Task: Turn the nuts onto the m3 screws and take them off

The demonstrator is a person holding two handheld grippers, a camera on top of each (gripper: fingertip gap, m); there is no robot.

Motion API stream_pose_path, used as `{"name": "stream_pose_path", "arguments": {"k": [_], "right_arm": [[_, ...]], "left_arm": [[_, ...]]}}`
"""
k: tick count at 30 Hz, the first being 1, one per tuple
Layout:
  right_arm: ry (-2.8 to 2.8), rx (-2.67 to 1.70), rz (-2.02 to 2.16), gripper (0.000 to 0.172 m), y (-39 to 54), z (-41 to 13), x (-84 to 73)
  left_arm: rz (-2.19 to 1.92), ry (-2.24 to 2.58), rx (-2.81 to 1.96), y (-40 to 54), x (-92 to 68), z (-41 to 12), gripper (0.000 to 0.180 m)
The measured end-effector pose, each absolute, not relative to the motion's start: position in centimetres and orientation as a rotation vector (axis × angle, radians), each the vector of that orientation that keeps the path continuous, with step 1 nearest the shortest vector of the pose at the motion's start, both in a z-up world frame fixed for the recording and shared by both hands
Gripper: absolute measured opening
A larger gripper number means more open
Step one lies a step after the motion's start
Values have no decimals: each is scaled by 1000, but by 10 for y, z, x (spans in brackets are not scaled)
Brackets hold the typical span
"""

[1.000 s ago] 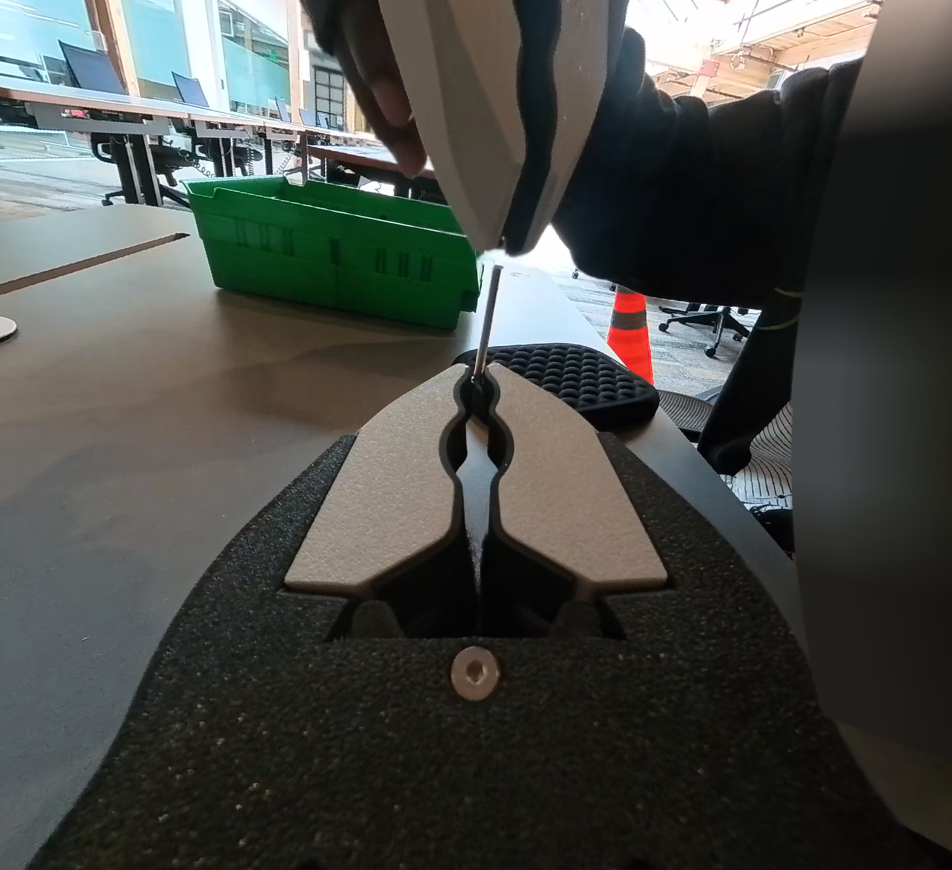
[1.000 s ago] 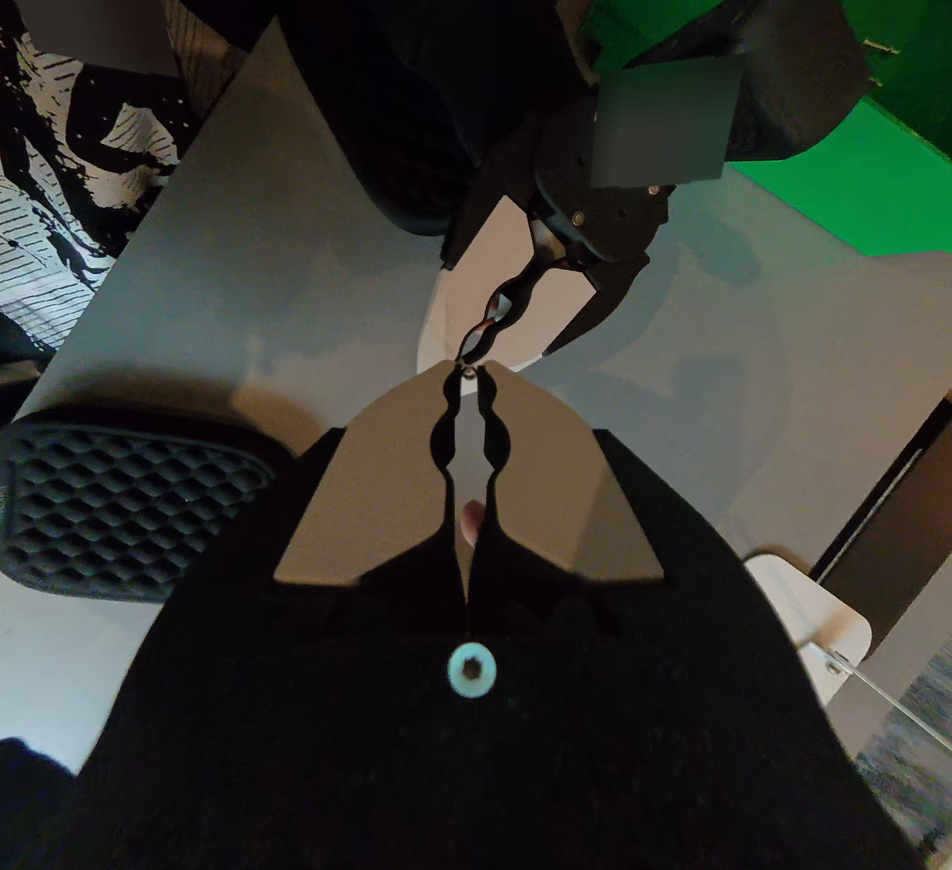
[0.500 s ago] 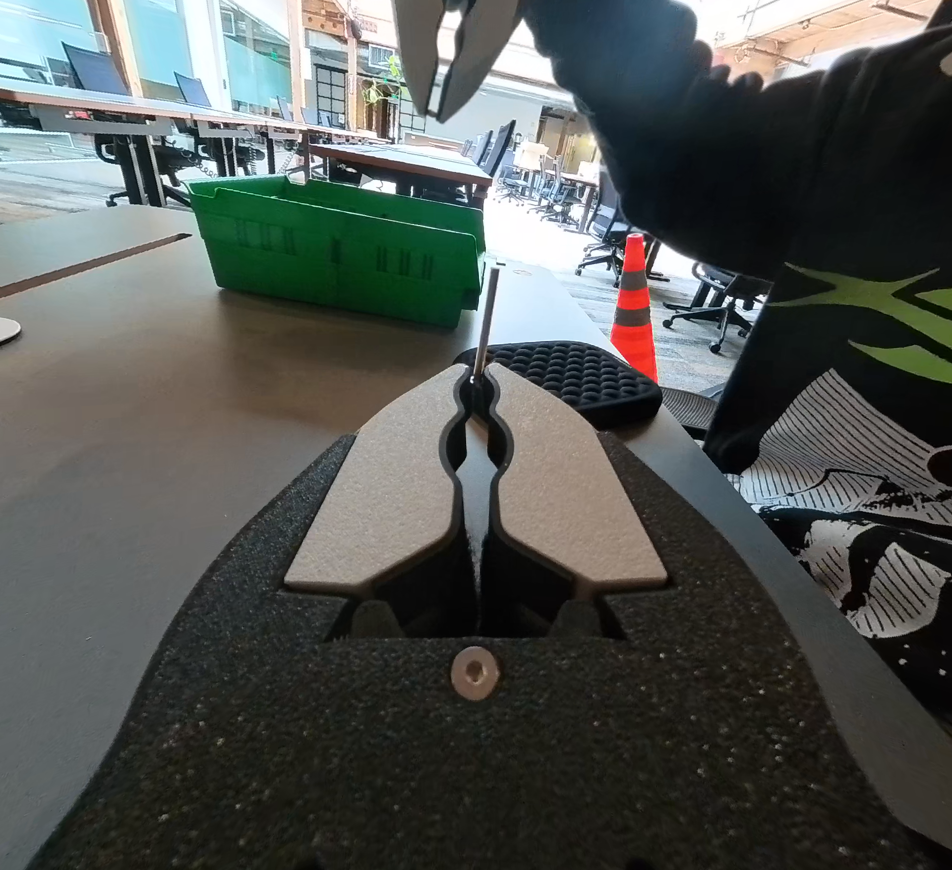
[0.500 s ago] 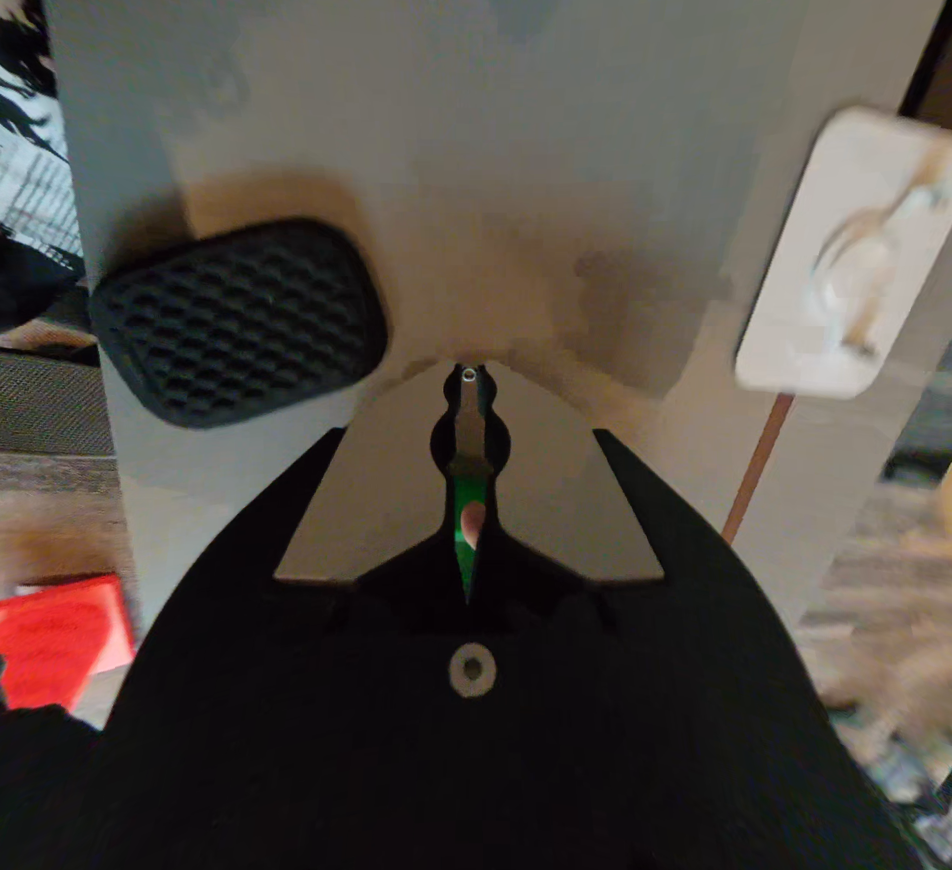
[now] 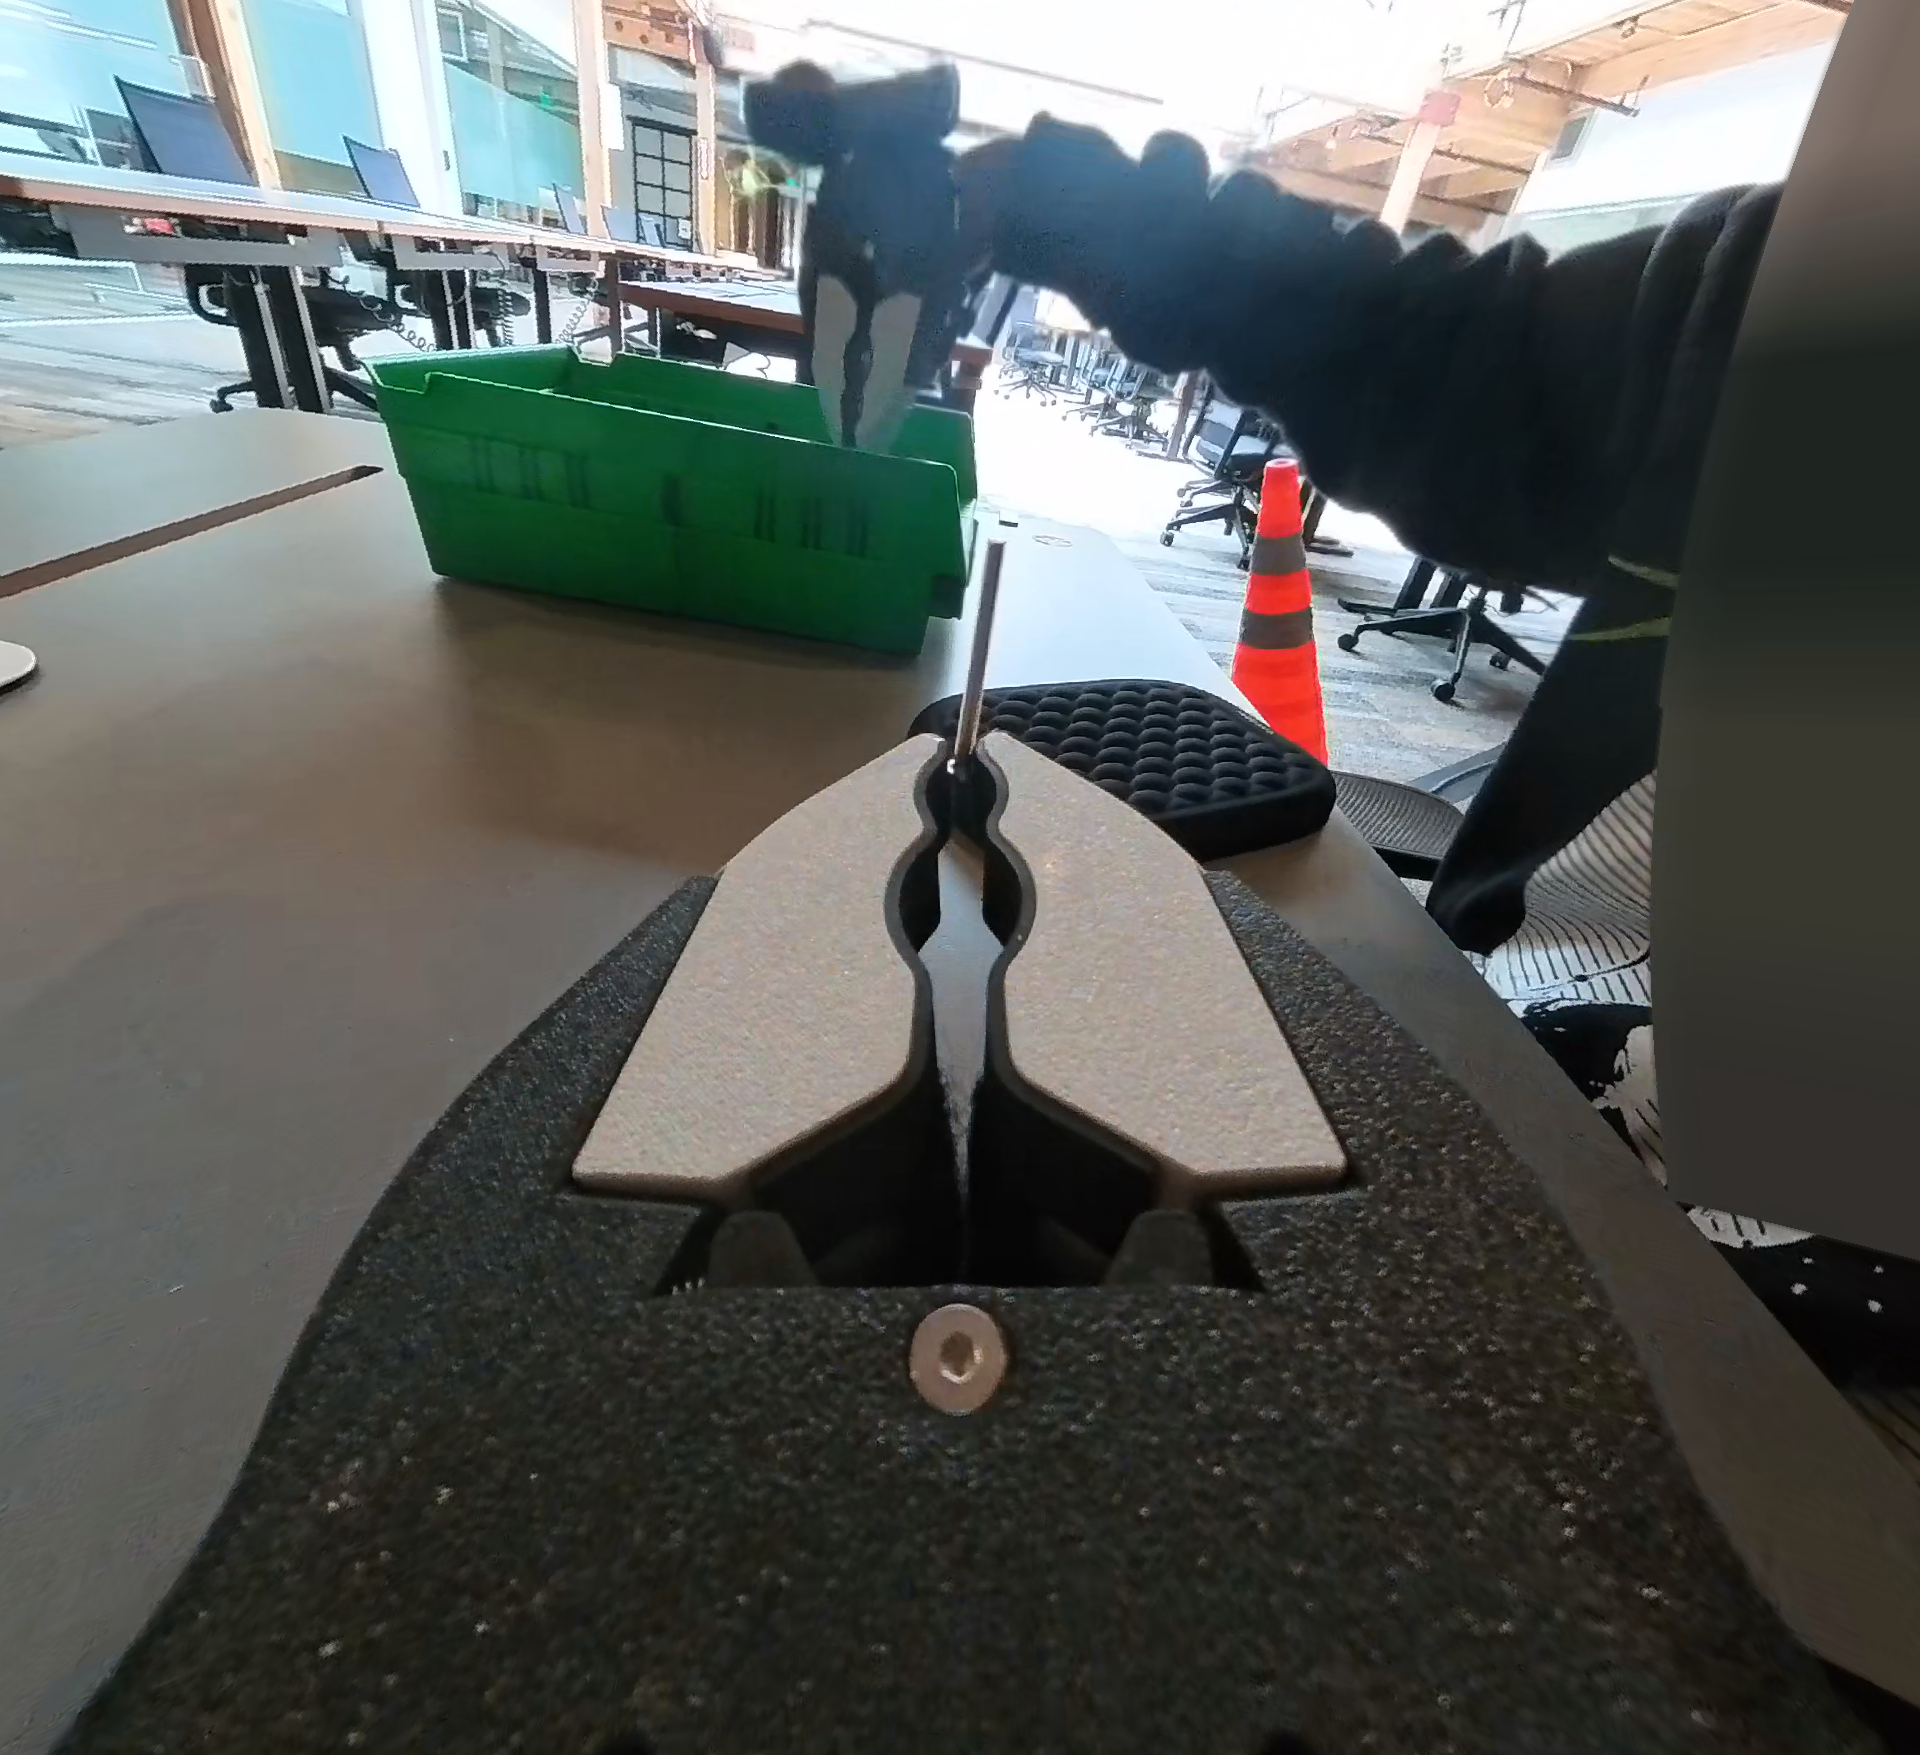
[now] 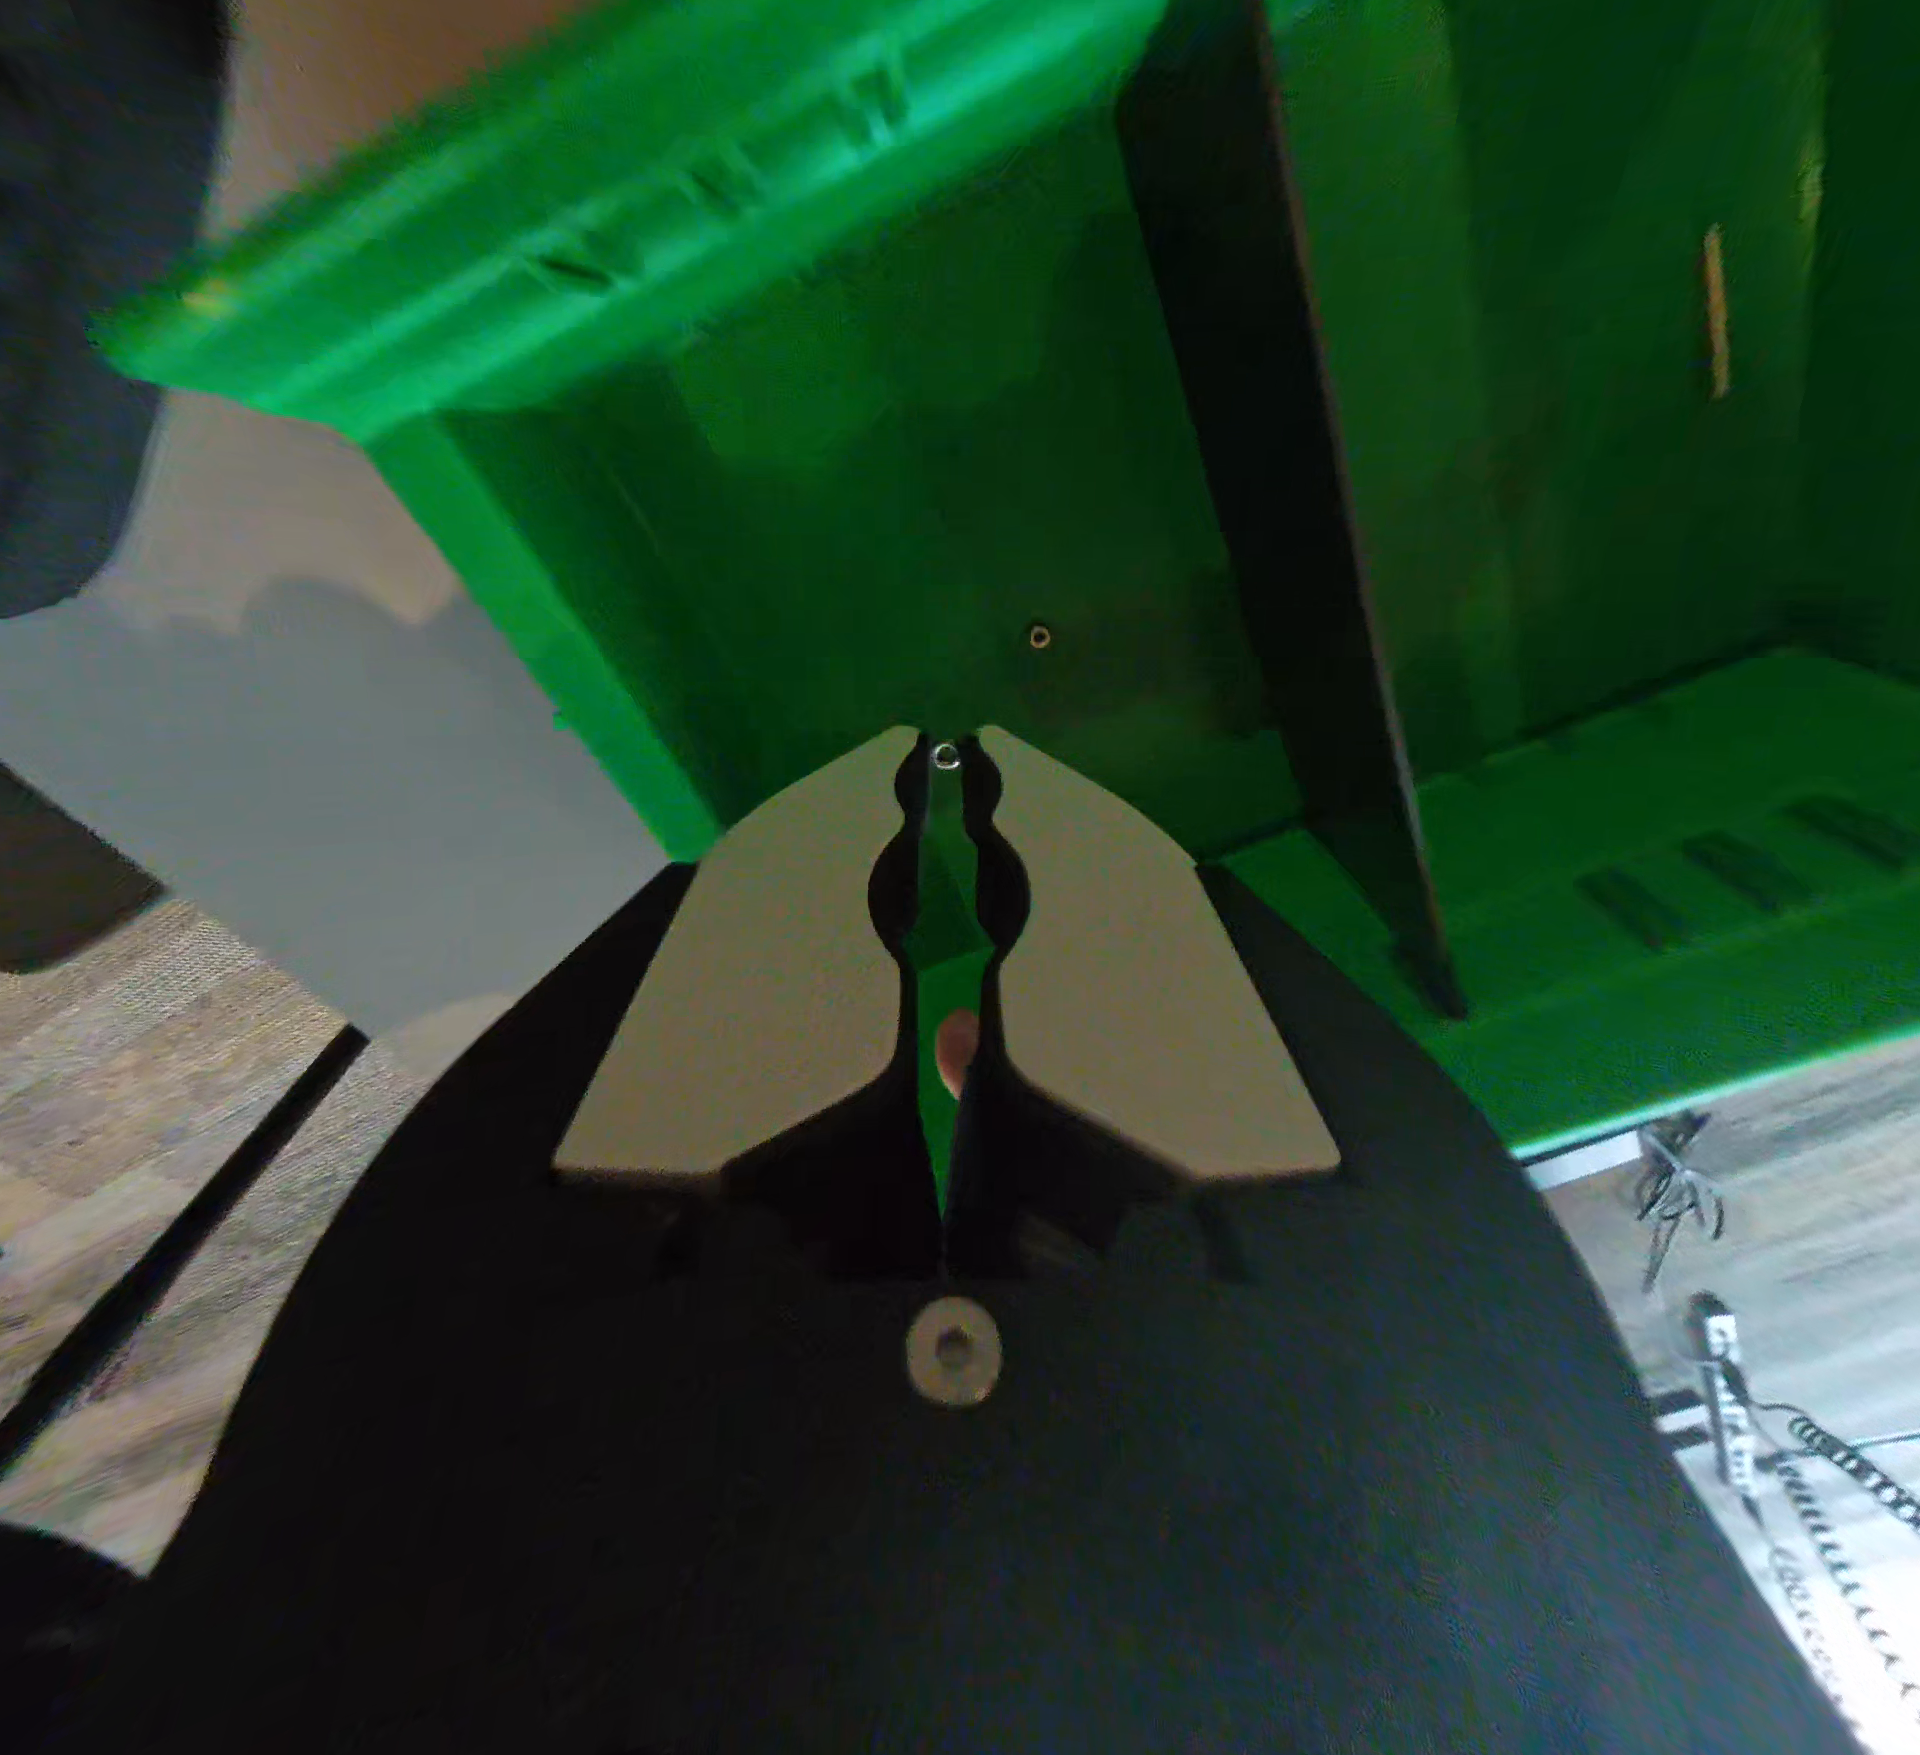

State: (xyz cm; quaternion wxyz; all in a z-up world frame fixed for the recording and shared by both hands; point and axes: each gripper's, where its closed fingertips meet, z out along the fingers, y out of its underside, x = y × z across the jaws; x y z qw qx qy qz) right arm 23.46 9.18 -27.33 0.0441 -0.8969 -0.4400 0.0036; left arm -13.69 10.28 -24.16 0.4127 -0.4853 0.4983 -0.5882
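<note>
My left gripper [image 5: 961, 755] is shut on a thin metal m3 screw [image 5: 980, 656]. The screw stands upright out of the fingertips, and its shaft is bare. My right gripper [image 6: 943, 749] is shut on a small silver nut [image 6: 943, 755] pinched at the very fingertips. It hangs over a compartment of the green bin [image 6: 644, 178]. The right gripper also shows in the left wrist view [image 5: 857, 386], pointing down into the bin [image 5: 675, 510]. Another small nut [image 6: 1038, 636] lies on the bin floor just beyond my fingertips.
A black divider [image 6: 1278, 458] splits the bin, and a screw [image 6: 1714, 313] lies in the far compartment. A black honeycomb pad [image 5: 1143, 760] sits on the grey table [image 5: 312, 770] just behind the left gripper. An orange cone [image 5: 1278, 604] and office chairs stand beyond the table.
My right gripper has lifted away from the top of the screw and swung over to the green bin with the nut still in its fingertips. The left gripper and screw have stayed still.
</note>
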Motion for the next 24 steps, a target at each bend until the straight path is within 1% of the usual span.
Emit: {"name": "stream_pose_path", "arguments": {"k": [1, 8, 14, 17, 19, 24], "right_arm": [[-1326, -2762, 16, 5, 91, -283, 239], [-1135, -2919, -56, 5, 96, -326, 262], [-988, -3003, -27, 4, 100, -345, 267], [-988, -2995, -51, 6, 102, -344, 269], [-998, -2997, -61, 13, 100, -339, 269], [-1000, -2915, -145, 17, 109, -298, 263]], "left_arm": [[-1480, 1251, -1222, 103, -137, -242, 1], [-1488, 1233, -1225, 105, -138, -240, 1], [-1493, 1229, -1227, 105, -138, -240, 1], [-1497, 1234, -1227, 105, -138, -240, 1], [-1498, 1236, -1226, 105, -138, -240, 1], [-1495, 1242, -1224, 104, -138, -241, 2]]}}
